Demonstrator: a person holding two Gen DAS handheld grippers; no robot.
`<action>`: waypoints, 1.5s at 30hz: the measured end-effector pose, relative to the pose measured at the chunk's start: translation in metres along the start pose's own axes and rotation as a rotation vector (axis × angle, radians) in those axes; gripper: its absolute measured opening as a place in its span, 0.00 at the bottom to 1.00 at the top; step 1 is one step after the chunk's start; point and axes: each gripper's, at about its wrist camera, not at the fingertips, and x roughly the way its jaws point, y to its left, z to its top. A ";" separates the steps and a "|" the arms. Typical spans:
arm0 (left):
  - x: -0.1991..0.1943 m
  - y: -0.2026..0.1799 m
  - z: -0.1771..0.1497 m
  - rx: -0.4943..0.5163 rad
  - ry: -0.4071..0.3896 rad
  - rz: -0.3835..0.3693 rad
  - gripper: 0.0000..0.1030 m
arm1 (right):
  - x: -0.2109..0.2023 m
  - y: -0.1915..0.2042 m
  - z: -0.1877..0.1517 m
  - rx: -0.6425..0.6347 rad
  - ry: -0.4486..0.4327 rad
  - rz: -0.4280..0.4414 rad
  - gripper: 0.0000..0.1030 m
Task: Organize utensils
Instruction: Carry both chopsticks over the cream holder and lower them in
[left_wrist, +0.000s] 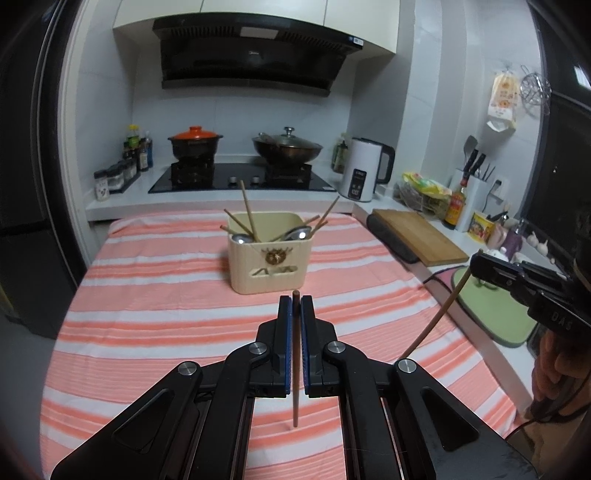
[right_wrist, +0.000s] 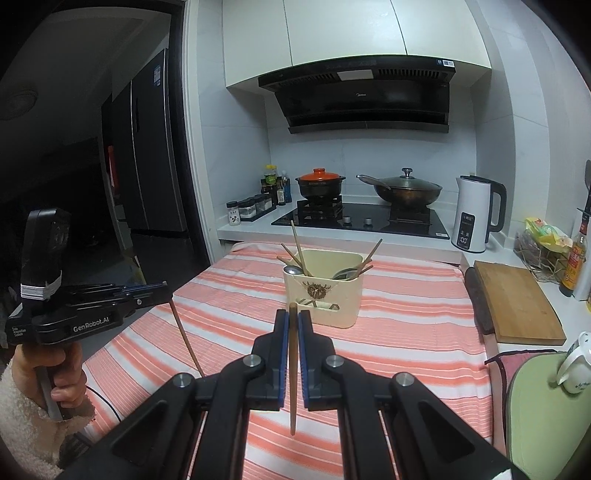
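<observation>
Holding two chopsticks (left_wrist: 296, 354), one per gripper (left_wrist: 295, 301)

Wooden chopsticks (left_wrist: 251, 212), matt cream plastic holder (left_wrist: 269, 264), glossy metal spoons (left_wrist: 298, 233), striped woven cloth (left_wrist: 147, 295)

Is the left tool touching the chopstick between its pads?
Touching. The left wrist view shows the left tool shut on the chopstick, both pads pressed against it with no gap.
</observation>
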 end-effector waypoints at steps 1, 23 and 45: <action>0.002 0.001 0.001 -0.002 0.004 -0.004 0.02 | 0.002 0.000 0.001 -0.001 0.003 0.001 0.05; 0.065 0.022 0.185 -0.040 -0.279 -0.005 0.02 | 0.087 -0.036 0.134 -0.041 -0.164 -0.030 0.05; 0.250 0.069 0.146 -0.096 0.021 0.068 0.04 | 0.293 -0.088 0.104 0.085 0.091 0.009 0.06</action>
